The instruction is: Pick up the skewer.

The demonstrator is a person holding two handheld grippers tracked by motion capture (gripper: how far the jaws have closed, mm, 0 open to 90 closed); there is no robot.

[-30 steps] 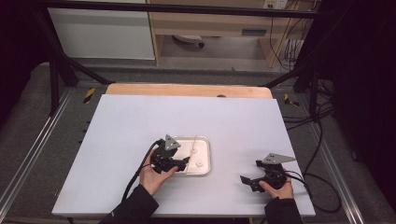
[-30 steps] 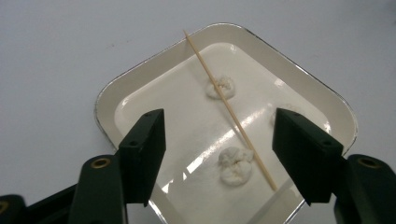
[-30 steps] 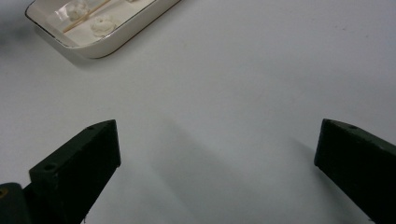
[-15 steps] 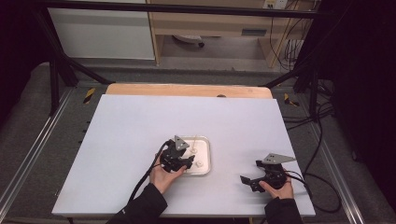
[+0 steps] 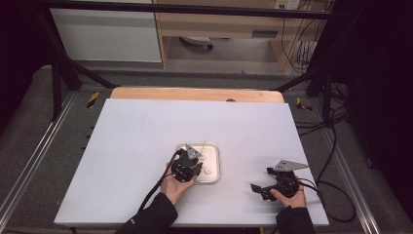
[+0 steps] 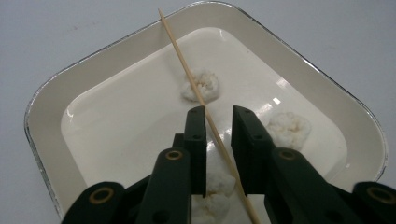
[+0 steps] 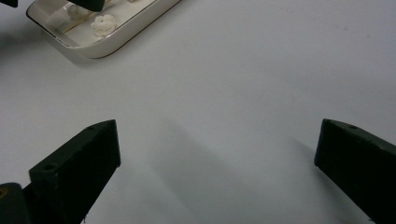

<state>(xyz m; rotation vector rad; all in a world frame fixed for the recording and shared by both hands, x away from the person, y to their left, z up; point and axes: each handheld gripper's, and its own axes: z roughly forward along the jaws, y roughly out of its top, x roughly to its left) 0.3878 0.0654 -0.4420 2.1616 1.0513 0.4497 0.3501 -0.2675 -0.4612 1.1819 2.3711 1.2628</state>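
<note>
Skewer (image 6: pixel 205 114): thin, round, pale wood, lying slantwise across a shallow tray (image 6: pixel 56 93), passing between the jaws of the left hand-held gripper (image 6: pixel 218 116); the jaws have just been closing, narrow gaps remaining beside the stick. Tray: cream, glossy, rounded-rectangular, near centre of the matte white surface (image 5: pixel 146 131), holding lumpy white puffs (image 6: pixel 201 85). Right hand-held gripper (image 7: pixel 217 149): jaws wide apart, empty, near-right on the surface.

Left gripper (image 6: pixel 218 116) jaws just closing, still apart; right gripper (image 7: pixel 217 140) wide.
</note>
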